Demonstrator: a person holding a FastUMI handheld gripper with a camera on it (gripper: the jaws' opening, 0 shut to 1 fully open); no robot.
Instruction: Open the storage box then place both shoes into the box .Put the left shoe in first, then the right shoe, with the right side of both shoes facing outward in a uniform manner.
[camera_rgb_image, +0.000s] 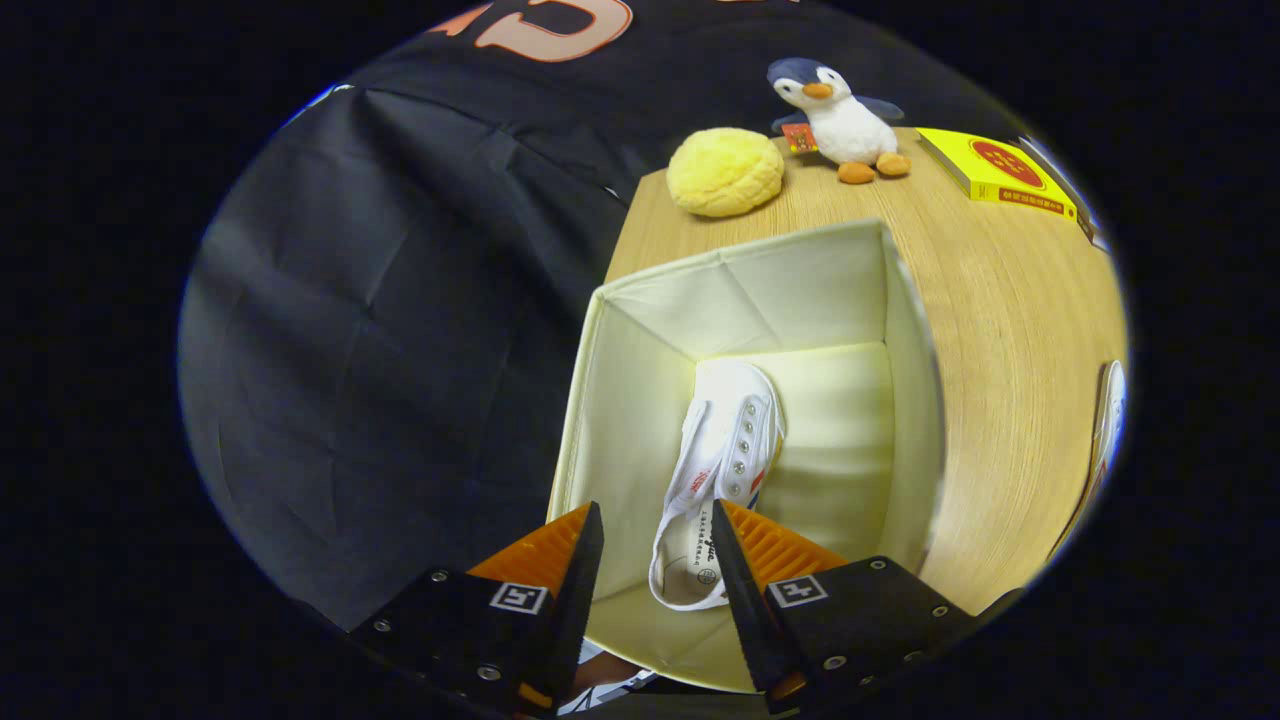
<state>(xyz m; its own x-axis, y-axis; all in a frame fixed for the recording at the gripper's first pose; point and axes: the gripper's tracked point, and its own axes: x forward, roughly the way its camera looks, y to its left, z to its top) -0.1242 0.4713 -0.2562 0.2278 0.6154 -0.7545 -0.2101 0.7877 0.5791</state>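
The storage box (905, 330) stands open on the wooden table (1000, 400), at its corner near the black cloth wall, and one white shoe (725, 460) already lies inside on the bottom. The shoe rests on its side, its long axis running away from the gripper (655, 565): the heel opening is nearest, just between the fingertips in this view, and the toe points toward the far wall of the box. The gripper hangs above the near edge of the box with its fingers apart, a clear gap between them, and they hold nothing; the shoe seems to lie lower, free of both fingers.

By judgement, the first shoe is placed and the second one is the next thing to fetch. A white object at the far right rim of the table (1110, 420) may be that second shoe, but it is too much cut off to be sure. If so, it lies well to the right of the gripper, outside the box, so the hand must turn right and go across the table.

Beyond the box stand a yellow round cushion (725, 172), a toy penguin (838, 120) and a yellow book (995, 178).
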